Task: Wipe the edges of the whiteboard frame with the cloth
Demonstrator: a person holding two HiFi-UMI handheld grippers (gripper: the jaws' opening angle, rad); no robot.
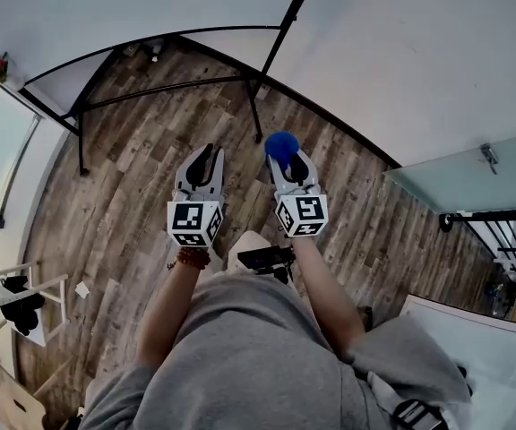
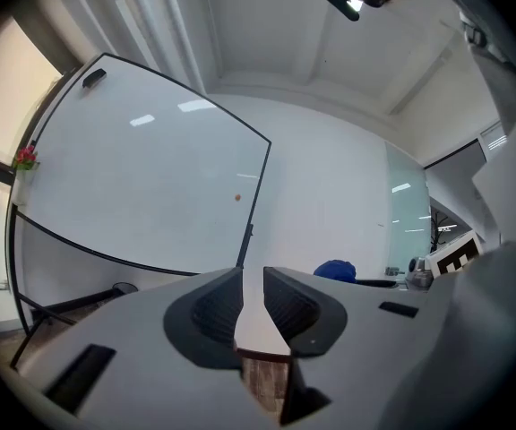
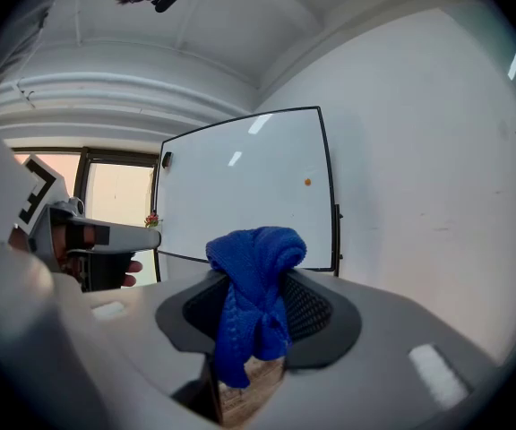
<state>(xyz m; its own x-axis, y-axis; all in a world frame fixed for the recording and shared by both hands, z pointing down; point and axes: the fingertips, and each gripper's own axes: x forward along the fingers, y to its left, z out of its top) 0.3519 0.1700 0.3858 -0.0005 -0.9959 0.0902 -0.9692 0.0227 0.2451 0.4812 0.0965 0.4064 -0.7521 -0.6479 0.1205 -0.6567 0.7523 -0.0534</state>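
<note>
Overhead, a person in a grey sweatshirt stands on a wood-plank floor [image 1: 141, 204], facing a whiteboard [image 1: 106, 7] on a black tubular metal stand [image 1: 164, 88] at the top of the head view. The right gripper [image 1: 285, 157], centre frame, is clamped on a bunched blue cloth [image 1: 282, 144]. In the right gripper view the cloth [image 3: 253, 267] shows a soft, looped terry texture, pinched between the ribbed dark pads, with a rounded fold above them and a tail hanging below. The left gripper [image 1: 206, 152], just left of it, holds nothing. In its own view the left gripper [image 2: 251, 280] shows its two ridged pads a narrow gap apart. Beyond both pairs of jaws, well apart from them, the whiteboard [image 2: 141, 186] stands glossy and white inside a thin black frame [image 3: 328, 186], a small orange dot [image 3: 307, 182] on its surface. A smooth white wall [image 1: 401, 52] fills the upper right of the head view.
</note>
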